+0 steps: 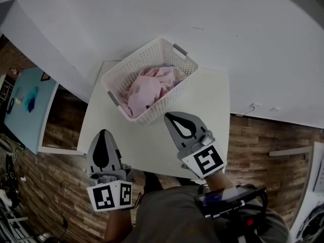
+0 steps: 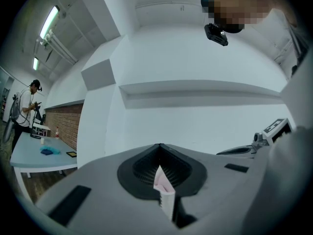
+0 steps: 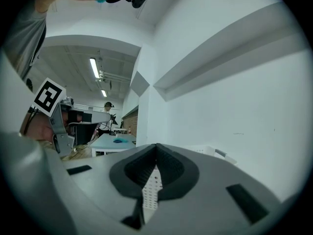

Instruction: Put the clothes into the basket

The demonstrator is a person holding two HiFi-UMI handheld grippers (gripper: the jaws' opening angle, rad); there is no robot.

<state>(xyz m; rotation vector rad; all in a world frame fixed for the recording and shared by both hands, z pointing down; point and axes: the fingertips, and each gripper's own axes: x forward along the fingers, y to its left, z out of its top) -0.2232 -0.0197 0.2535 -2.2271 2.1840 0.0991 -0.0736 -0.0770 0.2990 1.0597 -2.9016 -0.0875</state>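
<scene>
A white slatted basket (image 1: 167, 103) stands at the back of the white table (image 1: 205, 97), turned at an angle. Pink clothes (image 1: 149, 87) lie heaped inside it. My left gripper (image 1: 104, 132) hangs over the table's near left edge, apart from the basket, shut and holding nothing. My right gripper (image 1: 167, 116) sits just in front of the basket's near wall, also shut and holding nothing. In the left gripper view the jaws meet at the gripper (image 2: 159, 146) tip, with a strip of pink cloth (image 2: 160, 181) seen beyond. In the right gripper view the gripper (image 3: 156, 146) is shut, and the basket's perforated wall (image 3: 151, 190) shows behind.
A white wall rises right behind the table. A light blue table (image 1: 28, 100) stands to the left over wood-pattern floor (image 1: 263, 140). A person (image 2: 27, 104) stands at that far table. A dark device (image 1: 228, 196) hangs at the wearer's waist.
</scene>
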